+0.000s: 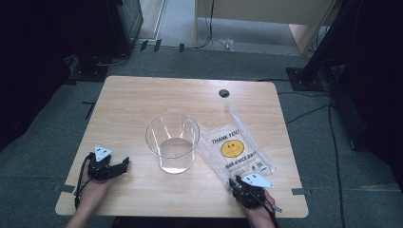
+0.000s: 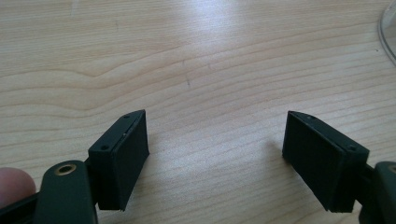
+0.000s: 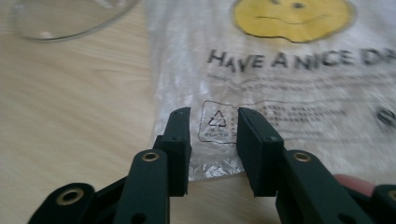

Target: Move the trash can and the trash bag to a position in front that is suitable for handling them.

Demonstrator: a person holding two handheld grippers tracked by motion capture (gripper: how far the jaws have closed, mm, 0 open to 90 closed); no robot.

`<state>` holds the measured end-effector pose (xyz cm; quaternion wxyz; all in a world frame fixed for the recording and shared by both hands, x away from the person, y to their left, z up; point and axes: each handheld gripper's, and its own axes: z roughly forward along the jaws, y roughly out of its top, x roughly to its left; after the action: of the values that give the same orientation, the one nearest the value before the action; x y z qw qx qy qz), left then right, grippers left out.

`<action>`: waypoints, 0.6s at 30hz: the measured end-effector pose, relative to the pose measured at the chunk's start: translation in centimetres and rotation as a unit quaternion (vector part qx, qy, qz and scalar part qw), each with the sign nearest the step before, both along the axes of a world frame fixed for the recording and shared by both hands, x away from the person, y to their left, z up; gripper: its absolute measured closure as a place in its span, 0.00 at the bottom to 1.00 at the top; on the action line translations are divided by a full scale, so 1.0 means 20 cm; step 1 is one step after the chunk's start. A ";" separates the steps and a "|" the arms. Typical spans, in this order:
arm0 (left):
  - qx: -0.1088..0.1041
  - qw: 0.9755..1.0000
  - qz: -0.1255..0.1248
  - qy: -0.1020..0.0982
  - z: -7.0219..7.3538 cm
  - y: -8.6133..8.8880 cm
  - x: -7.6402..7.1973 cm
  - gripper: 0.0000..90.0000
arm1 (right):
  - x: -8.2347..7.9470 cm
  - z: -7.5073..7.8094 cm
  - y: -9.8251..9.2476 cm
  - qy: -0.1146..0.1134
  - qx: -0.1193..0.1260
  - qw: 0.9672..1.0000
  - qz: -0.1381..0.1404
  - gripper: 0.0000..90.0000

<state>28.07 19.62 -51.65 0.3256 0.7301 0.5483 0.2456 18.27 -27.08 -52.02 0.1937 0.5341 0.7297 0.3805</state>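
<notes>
The bag lies flat on the desk, printed side up, its left edge touching the clear bin. The right tool sits at the bag's near edge; its jaws stand partly spread, one on each side of the recycling mark, with film under and between them but not yet pinched. The left tool rests over bare wood, left of the bin, jaws spread wide and holding nothing.

Step in hand, as judged: approach to grasp the bag's near edge with the right tool. The next move calls for lowering the jaws onto the film and closing them on one layer. The film is thin and slippery; it may slide away rather than gather. The left tool would then need to take the opposite edge to open the bag.
</notes>
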 end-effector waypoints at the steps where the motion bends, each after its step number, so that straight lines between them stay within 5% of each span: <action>1: 0.000 1.000 0.000 0.000 0.00 0.00 0.00 0.24 | 0.00 0.01 0.02 0.004 0.006 1.000 0.013 0.71; 5: 0.000 1.000 0.000 0.000 0.00 0.00 0.00 0.24 | 0.02 0.09 0.02 -0.013 0.051 0.998 0.046 0.67; 9: 0.000 1.000 0.000 0.000 0.00 0.00 0.00 0.24 | 0.05 0.20 -0.10 -0.055 0.075 0.995 0.028 0.65; 11: 0.000 1.000 0.000 0.000 0.00 0.00 0.00 0.24 | 0.09 0.23 -0.18 -0.074 0.066 0.995 -0.004 0.63; 13: 0.000 1.000 0.000 0.000 0.00 0.00 0.00 0.24 | 0.14 0.24 -0.27 -0.085 0.025 0.995 -0.034 0.60; 18: 0.000 1.000 0.001 0.000 0.00 0.00 0.00 0.24 | 0.26 0.14 -0.42 -0.038 0.010 0.994 -0.100 0.65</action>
<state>28.05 19.62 -51.65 0.3252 0.7296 0.5491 0.2459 23.52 -35.47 -49.32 0.2529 0.5919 0.6606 0.3864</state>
